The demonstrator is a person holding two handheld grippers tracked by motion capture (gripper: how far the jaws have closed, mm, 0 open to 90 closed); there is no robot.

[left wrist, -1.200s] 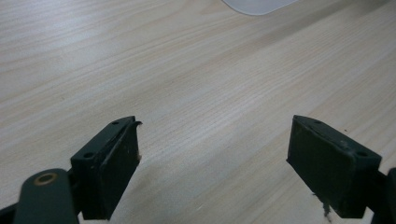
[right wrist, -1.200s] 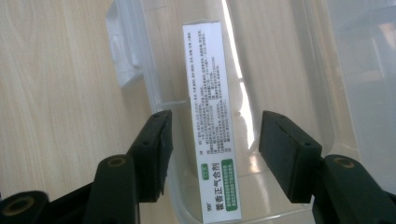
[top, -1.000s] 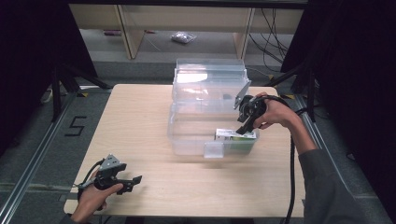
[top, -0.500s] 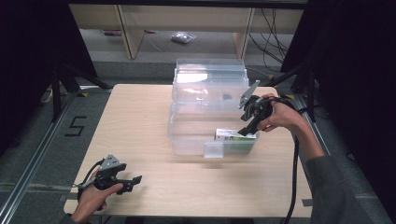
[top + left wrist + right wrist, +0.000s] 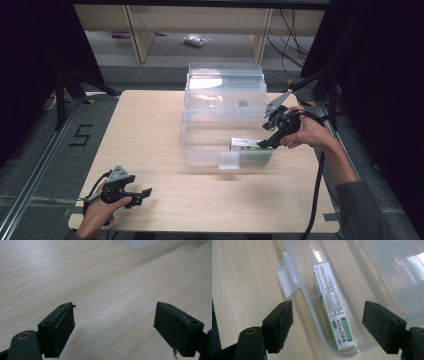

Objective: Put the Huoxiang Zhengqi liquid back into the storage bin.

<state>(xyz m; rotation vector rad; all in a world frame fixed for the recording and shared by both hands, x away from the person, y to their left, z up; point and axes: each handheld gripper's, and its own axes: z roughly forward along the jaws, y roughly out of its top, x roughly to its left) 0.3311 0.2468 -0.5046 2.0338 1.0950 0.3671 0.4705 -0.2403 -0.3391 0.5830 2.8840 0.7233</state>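
Observation:
A clear plastic bin stands mid-table with its lid raised behind it. A white and green box lies on its edge in the bin's front right corner, against the wall. My right gripper hovers over that corner, its jaws just having been opening; they stand wide on either side of the box without touching it. In the right gripper view my right gripper looks straight down on the box. My left gripper rests open near the table's front left, nothing between its jaws.
The bin's latch tab juts from its front wall. Bare wood table spreads left of the bin. Behind the table is a shelf frame with a small bag on the floor. A black cable trails from my right hand.
My right gripper has shifted to the right and its jaws have spread apart. The box stays in the bin's corner. My left hand has kept still.

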